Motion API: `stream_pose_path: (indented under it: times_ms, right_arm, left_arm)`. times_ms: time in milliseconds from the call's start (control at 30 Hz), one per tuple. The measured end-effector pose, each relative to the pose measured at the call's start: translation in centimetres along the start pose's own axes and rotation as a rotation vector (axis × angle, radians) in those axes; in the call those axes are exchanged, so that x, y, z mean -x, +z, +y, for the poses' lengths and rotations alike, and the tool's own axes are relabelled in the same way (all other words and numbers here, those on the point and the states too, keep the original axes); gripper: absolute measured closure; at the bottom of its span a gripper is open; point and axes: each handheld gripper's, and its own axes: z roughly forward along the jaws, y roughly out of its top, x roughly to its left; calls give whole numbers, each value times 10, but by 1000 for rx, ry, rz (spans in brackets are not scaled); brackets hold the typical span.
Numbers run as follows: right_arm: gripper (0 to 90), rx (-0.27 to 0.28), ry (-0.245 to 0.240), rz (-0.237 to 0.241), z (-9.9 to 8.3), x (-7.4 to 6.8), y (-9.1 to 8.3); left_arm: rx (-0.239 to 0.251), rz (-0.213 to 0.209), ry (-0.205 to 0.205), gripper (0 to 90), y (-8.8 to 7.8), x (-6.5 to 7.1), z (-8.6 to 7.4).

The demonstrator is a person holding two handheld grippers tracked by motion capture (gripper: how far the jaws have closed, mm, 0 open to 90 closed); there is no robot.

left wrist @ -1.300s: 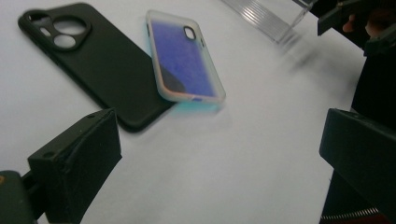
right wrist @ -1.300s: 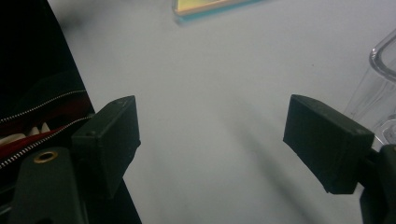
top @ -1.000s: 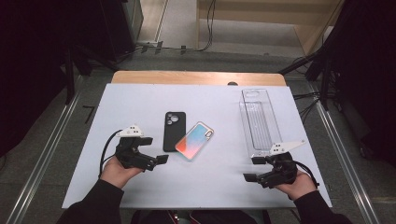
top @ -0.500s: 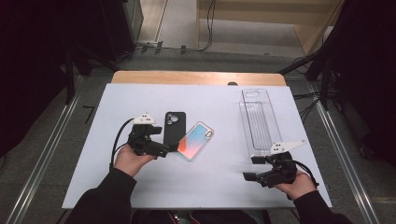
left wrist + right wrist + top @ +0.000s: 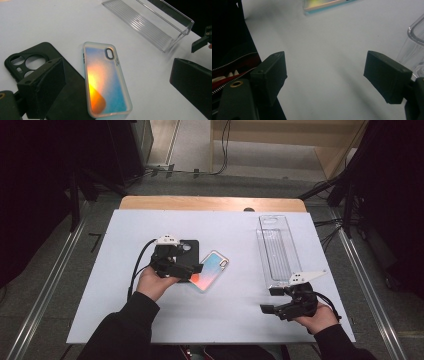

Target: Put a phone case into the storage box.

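The left gripper (image 5: pixel 192 268) hovers released over the gradient phone case (image 5: pixel 105 77), which lies flat on the bench (image 5: pixel 230 320) beside the black case (image 5: pixel 37 57). Light, thin and slippery, it seems best pinched across its long edges

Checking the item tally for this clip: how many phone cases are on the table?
2. A black case lies partly under the left gripper; a blue-and-orange case lies just beside it, toward the clear tray. None seems hidden.
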Motion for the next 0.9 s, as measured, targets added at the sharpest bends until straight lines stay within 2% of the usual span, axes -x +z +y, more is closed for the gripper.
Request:
stream_pose_path:
  times_ms: [400,533,733,867,900]
  right_arm:
    - [166,-6,5,-2,0,0,1]
    - [166,-4,1,-2,0,0,1]
    - [166,-4,8,-7,0,1,0]
    - [166,-4,12,-10,0,1,0]
    - [166,-5,13,-8,0,1,0]
  left_arm:
    - [-10,-3,-9,6,27,1,12]
    - [-22,31,10,6,38,1,17]
    - [-13,45,13,5,52,4,19]
    - [-32,71,56,5,58,7,18]
    - [-31,71,54,5,59,7,18]
